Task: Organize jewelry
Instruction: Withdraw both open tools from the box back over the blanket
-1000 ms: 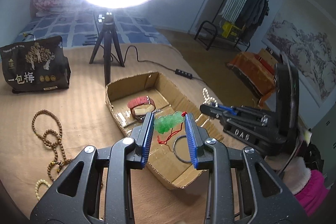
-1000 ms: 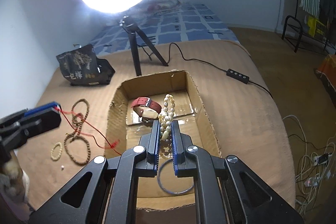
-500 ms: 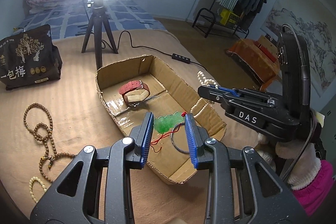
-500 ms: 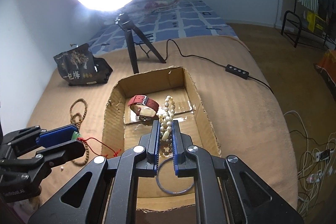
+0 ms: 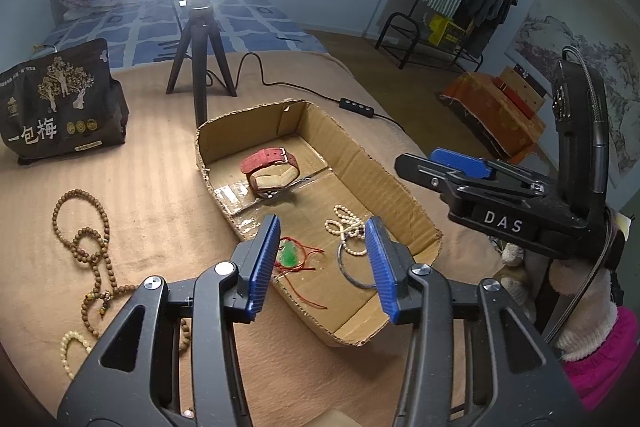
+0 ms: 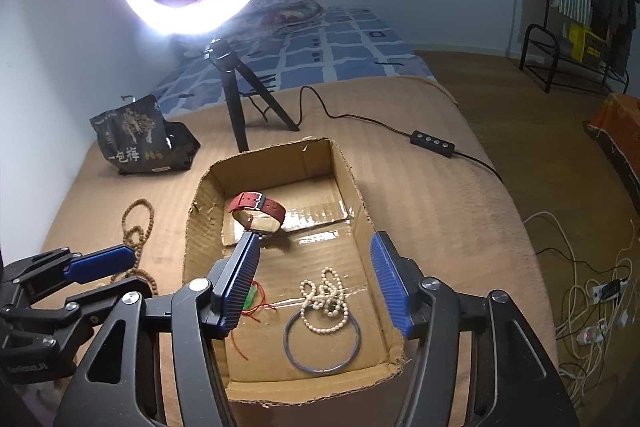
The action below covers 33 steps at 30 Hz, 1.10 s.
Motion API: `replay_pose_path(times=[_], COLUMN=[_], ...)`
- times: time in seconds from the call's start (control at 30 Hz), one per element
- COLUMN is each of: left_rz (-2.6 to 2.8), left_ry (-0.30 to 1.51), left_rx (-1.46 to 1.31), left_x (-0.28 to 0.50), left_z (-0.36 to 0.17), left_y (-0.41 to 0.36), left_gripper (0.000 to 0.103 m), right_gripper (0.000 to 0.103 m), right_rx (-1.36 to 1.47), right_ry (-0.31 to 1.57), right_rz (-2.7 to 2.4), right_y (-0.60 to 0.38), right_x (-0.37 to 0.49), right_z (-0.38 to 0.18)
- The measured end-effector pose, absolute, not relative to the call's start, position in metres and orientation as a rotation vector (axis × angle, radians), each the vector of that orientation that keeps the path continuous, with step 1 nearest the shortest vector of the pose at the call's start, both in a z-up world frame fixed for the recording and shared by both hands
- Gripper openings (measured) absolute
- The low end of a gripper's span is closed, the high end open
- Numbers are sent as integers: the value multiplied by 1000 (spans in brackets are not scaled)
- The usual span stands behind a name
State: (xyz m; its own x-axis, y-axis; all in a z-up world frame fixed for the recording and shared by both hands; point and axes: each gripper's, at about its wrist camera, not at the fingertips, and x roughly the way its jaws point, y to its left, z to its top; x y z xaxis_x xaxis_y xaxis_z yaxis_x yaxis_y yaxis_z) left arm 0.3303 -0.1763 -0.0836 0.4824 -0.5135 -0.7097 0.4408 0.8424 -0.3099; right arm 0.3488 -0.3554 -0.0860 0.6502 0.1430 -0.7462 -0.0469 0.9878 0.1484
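An open cardboard box [image 5: 400, 183] [image 6: 280, 163] lies on the tan bed cover. In it are a red-strapped watch [image 5: 272, 167] [image 6: 258, 209], a green pendant on a red cord [image 5: 289, 255] [image 6: 251, 297], a cream bead strand [image 5: 348, 227] [image 6: 326, 297] and a metal bangle [image 5: 352, 275] [image 6: 320, 371]. My left gripper [image 5: 322, 223] [image 6: 100, 263] hovers over the pendant, jaws opening and holding nothing. My right gripper [image 6: 315, 239] [image 5: 440, 163] hovers over the bead strand, jaws also opening and holding nothing. Brown wooden bead strings [image 5: 84, 239] [image 6: 138, 223] and a small cream bracelet [image 5: 70, 347] lie left of the box.
A ring light on a black tripod [image 5: 200, 67] [image 6: 236, 95] stands behind the box. Its cable and remote [image 5: 356, 107] [image 6: 432, 143] run to the right. A dark snack bag [image 5: 56, 107] sits at the back left. A hand in a fuzzy, pink-cuffed sleeve [image 5: 592, 347] carries the right gripper.
Both grippers went from shut to open. The green pendant dropped from the left gripper and the bead strand from the right; both now lie on the box floor.
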Motion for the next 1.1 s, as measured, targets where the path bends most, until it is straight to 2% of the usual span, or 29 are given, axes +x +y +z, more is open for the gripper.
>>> replay_pose_path(times=[0.37, 0.43, 0.47, 0.53, 0.57, 0.63, 1.1], left_rz=[-552, -541, -531, -514, -500, -482, -323], left_ry=[871, 867, 865, 858, 856, 858, 861], left_rx=[-60, -54, -52, -55, -55, -57, -98], left_x=[320, 317, 315, 314, 312, 312, 304], left_z=[-74, -73, -72, -70, -69, -68, -67], left_y=[-158, -151, -145, -135, -127, -117, -17], left_gripper=[45, 47, 55, 61, 61, 61, 62], right_gripper=[59, 66, 68, 72, 72, 81, 81], right_rx=[115, 109, 105, 95, 93, 90, 24], right_ry=[840, 835, 831, 820, 819, 822, 856], right_rz=[106, 108, 108, 113, 115, 120, 176], right_y=[-352, -348, -346, -340, -338, -333, -278], right_x=[341, 339, 338, 335, 334, 332, 325], right_z=[-79, -76, -75, -71, -70, -68, -59])
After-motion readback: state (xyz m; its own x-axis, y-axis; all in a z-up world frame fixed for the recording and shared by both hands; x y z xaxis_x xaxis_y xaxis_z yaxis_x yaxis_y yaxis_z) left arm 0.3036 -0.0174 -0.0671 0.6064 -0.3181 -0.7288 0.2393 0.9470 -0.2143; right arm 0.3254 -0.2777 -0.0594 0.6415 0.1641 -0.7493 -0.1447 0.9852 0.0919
